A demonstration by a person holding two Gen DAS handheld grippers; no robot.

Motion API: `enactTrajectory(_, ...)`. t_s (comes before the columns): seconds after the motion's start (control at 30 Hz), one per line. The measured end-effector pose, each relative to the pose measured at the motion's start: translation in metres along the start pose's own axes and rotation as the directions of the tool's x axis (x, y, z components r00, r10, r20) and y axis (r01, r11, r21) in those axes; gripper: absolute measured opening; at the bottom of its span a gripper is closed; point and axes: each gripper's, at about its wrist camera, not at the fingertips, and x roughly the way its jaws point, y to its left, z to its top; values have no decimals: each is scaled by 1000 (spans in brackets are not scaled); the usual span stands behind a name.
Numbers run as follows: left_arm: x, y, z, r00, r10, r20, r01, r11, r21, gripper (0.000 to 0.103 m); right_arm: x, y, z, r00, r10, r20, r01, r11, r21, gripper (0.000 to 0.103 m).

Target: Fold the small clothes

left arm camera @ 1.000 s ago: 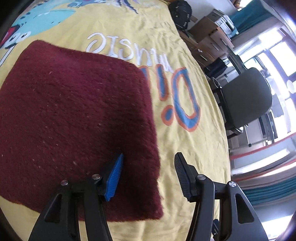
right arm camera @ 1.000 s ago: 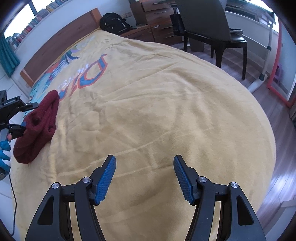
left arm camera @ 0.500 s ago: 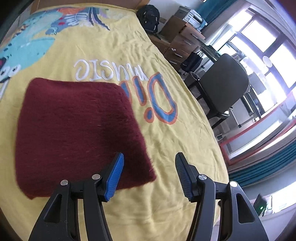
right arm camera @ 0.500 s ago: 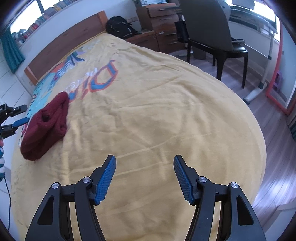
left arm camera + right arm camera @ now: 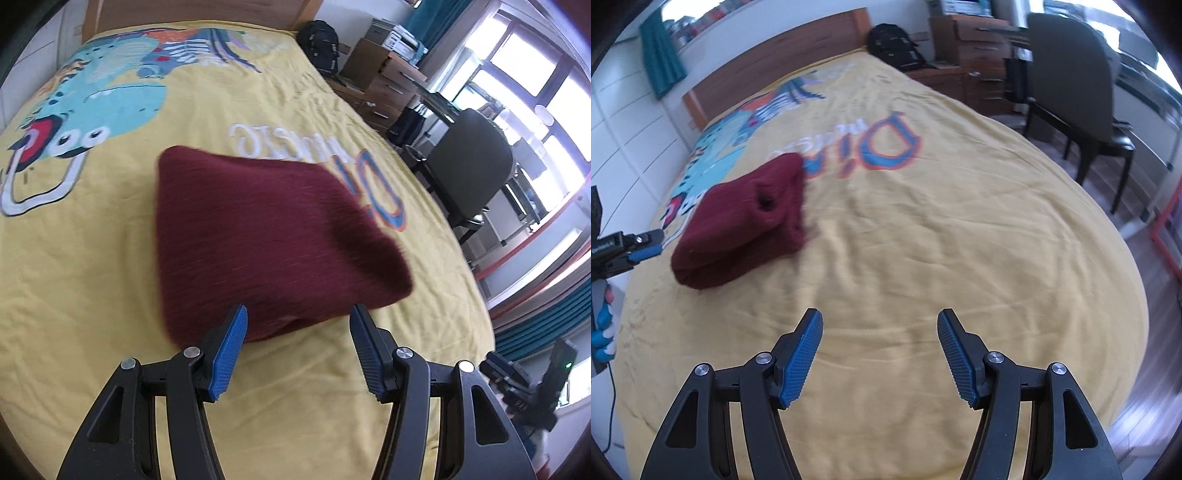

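Both tongs, left (image 5: 297, 347) and right (image 5: 879, 350), gape empty; left has backed off the folded maroon garment (image 5: 266, 236).

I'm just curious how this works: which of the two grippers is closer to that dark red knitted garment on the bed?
Left. The left gripper hangs open right at the near edge of the dark red garment. The right gripper is open over bare yellow bedspread, well away from it.

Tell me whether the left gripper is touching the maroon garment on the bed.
Apart. In the right wrist view, the left gripper sits beside the folded maroon garment with a strip of yellow bedspread showing between them; its jaws are open.
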Motion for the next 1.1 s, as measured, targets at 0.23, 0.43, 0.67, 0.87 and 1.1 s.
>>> enactTrajectory(0.23,-21,41,-11,1000,21,16,-21,999,-48,52,14,60,25,999,51,0,-51,993,-105,66)
enactTrajectory(0.43,-25,61,-3,999,30,35,-27,997,-69,52,31,105,55,994,105,2,-103,978,-184,66)
enactTrajectory(0.67,-15,66,18,998,27,53,-25,999,-49,52,63,150,95,985,173,2,-168,955,-247,66)
enactTrajectory(0.87,10,59,37,998,41,40,-40,999,-6,52,108,174,124,975,223,-23,-220,936,-273,66)
enactTrajectory(1.1,52,49,40,999,51,4,-51,997,56,52,157,159,128,968,238,-83,-251,938,-240,66)
